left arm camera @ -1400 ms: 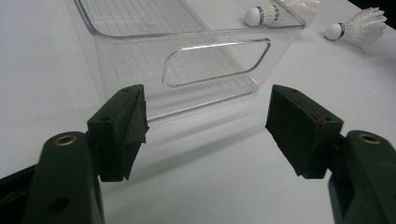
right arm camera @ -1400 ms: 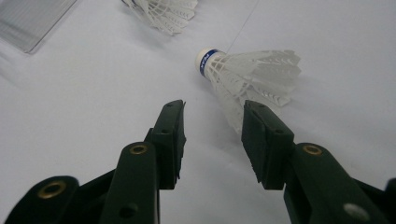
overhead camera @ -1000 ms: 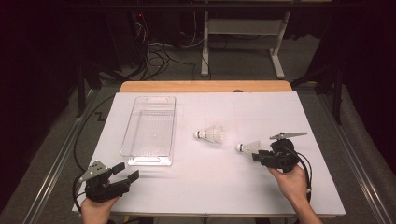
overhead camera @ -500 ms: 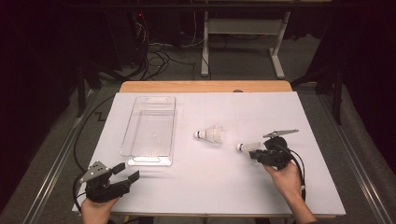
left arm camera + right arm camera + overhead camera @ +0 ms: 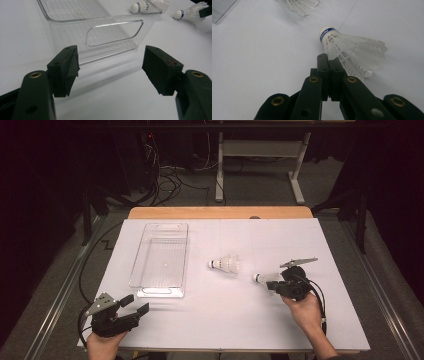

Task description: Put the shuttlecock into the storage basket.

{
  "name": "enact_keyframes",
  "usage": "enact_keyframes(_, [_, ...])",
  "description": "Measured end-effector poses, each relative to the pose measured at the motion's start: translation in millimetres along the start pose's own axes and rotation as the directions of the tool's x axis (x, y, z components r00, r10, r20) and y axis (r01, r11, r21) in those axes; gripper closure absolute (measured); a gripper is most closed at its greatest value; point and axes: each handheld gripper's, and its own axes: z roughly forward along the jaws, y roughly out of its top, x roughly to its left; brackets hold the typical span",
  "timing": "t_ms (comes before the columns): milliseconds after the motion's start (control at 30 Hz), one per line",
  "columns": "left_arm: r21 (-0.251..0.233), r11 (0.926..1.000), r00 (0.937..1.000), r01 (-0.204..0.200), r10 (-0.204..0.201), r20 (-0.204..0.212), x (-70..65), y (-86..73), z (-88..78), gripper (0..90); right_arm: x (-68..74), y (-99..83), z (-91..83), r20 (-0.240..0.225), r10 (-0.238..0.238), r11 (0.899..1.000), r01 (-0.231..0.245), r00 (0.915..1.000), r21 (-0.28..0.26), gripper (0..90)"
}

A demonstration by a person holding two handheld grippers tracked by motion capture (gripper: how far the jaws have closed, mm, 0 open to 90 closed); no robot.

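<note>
1. A person is sitting at a white table [image 5: 220, 320], holding a two-jaw gripper in each hand.
2. A clear plastic tray [image 5: 161, 260] is lying on the table, serving here as the landmark.
3. The right gripper [image 5: 272, 285] is lying well to the right of the tray. Its jaws have just been closing and are now pinching the skirt edge of a white shuttlecock [image 5: 352, 52], whose cork is pointing toward the tray.
4. A second shuttlecock [image 5: 226, 264] is lying on its side between the tray and the gripped one.
5. The left gripper [image 5: 134, 305] is resting just in front of the tray's near end, its jaws standing wide apart with nothing between them.
</note>
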Motion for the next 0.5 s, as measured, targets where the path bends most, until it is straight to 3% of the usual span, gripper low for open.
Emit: enact_keyframes(500, [0.002,1.0,1.0,-0.002,0.002,-0.001,-0.2,-0.1,-0.5,30.3,4.6,6.6,-3.8,-0.023,-0.023,1.0,0.023,0.9995,-0.011,90.0])
